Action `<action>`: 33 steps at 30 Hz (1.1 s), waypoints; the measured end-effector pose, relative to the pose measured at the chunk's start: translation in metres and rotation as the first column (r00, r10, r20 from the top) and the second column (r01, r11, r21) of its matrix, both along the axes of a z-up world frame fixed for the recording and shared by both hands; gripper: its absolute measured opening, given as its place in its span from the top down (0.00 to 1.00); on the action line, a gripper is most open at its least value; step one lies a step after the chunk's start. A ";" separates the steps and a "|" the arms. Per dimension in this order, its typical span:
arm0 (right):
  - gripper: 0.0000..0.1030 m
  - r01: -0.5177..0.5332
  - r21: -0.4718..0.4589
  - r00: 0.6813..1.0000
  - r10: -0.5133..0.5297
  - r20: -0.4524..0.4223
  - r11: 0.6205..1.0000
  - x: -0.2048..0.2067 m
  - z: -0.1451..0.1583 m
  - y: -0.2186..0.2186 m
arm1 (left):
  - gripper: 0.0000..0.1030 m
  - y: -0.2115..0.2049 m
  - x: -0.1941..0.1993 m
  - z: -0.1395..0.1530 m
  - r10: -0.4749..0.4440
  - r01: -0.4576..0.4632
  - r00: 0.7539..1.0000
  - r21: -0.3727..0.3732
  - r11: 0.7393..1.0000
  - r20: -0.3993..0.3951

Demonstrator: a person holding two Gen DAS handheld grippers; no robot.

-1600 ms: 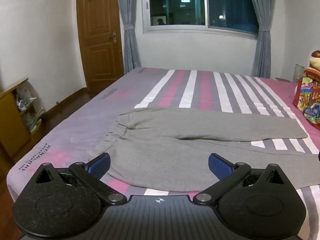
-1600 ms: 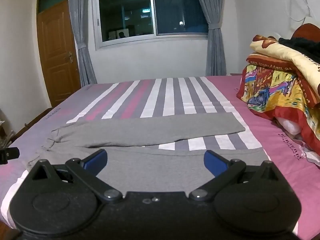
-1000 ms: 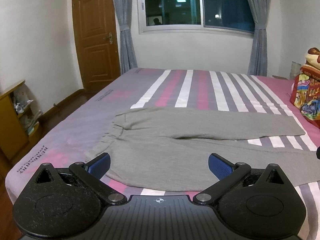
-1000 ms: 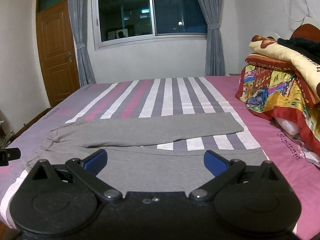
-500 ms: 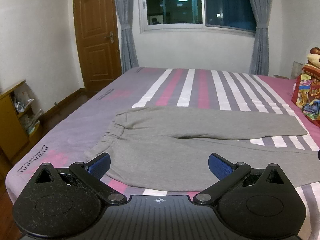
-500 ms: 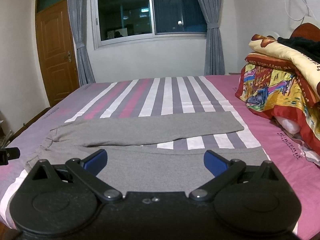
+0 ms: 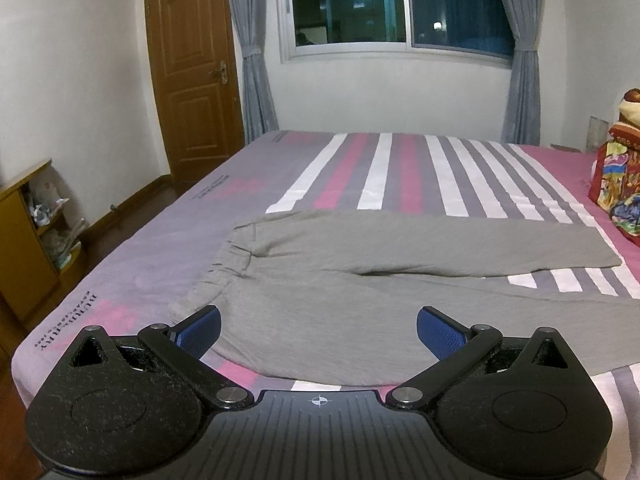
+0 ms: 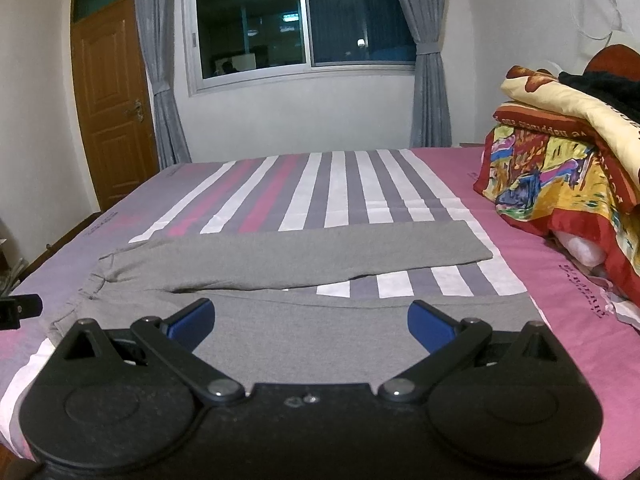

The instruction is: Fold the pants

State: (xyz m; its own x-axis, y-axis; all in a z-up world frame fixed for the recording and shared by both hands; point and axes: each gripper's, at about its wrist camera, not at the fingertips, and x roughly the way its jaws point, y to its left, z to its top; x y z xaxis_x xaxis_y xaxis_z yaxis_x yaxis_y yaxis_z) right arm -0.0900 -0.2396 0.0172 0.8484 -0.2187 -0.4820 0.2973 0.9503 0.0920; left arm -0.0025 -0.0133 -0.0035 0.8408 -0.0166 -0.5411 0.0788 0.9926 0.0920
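Left wrist: pants (image 7: 360, 276) lengthwise left-to-right

Your left view cuts off the pants (image 7: 360, 292) at the right edge (near leg's hem unseen).

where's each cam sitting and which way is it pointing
Left wrist: rides on the left claw at the near edge of the bed, looking across the grey pants from their waistband end toward the window; only its open blue-padded fingers show.
Right wrist: rides on the right claw, further toward the leg ends, facing the same way, beside the bedding pile; its open fingers show, plus a black part at the left edge, possibly the other claw.
Shared: pants, bed, window, door.
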 end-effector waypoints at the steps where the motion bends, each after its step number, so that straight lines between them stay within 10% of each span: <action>1: 0.00 -0.001 0.007 1.000 0.001 0.001 1.000 0.002 -0.001 -0.001 | 0.00 0.001 0.002 0.000 0.000 0.000 1.000 0.001 1.000 -0.001; 33: 0.00 -0.162 0.023 0.986 0.161 0.046 0.986 0.104 -0.021 -0.003 | 0.00 -0.002 0.121 -0.031 0.009 -0.005 0.998 0.064 0.998 -0.057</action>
State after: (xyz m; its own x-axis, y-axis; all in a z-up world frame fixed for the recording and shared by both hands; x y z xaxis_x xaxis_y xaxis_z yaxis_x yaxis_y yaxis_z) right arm 0.0137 -0.2425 -0.0041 0.8923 -0.0646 -0.4468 0.1348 0.9827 0.1271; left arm 0.1186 -0.0149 -0.0345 0.8086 0.0253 -0.5878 0.0787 0.9854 0.1507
